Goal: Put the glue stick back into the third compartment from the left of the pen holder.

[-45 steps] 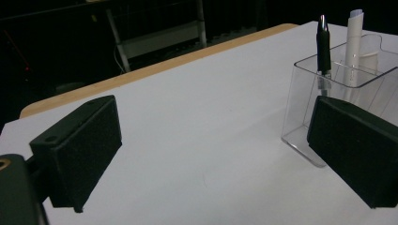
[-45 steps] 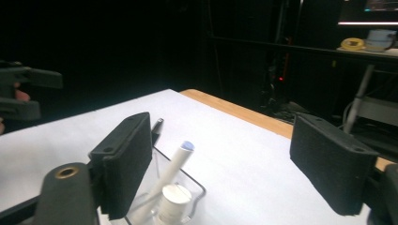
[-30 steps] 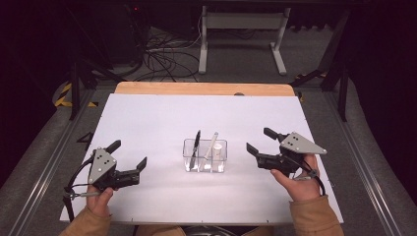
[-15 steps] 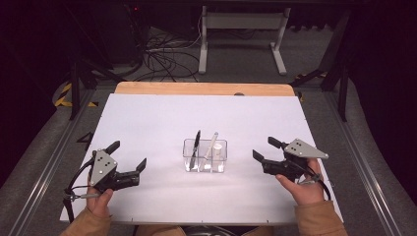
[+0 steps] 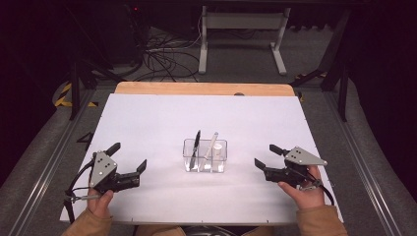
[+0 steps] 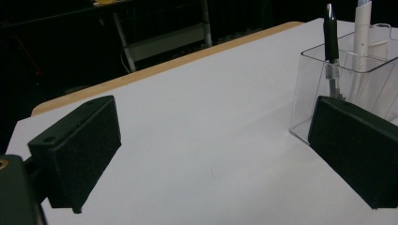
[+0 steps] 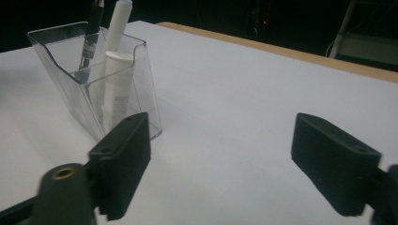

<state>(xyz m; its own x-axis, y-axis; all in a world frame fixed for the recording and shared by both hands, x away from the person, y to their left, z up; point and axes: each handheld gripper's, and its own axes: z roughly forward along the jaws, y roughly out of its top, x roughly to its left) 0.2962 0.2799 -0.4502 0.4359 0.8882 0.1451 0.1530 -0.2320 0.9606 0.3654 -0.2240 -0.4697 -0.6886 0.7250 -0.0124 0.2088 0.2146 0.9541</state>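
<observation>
A clear plastic holder (image 5: 205, 155) is set near the middle of the white table (image 5: 162, 123), between the two grippers and apart from both. Three things are stood in it: a black pen (image 5: 195, 147) at its left, a long white pen (image 5: 210, 147) leaning beside that, and a short white tube (image 5: 220, 150) at its right. In the right gripper view the tube (image 7: 117, 84) is seen against the near wall of the holder (image 7: 136, 61), with the black pen (image 7: 91, 28) behind.

The left gripper (image 5: 129, 164) is held low over the table at the near left, pointed toward the holder; its jaws are spread wide with nothing between them, and in the left gripper view the holder (image 6: 347, 70) is seen just past the right-hand jaw. The right gripper (image 5: 268, 158) is held low at the near right, pointed toward the holder. Its jaws have just been opening and are seen well apart, with only bare table between them.
</observation>
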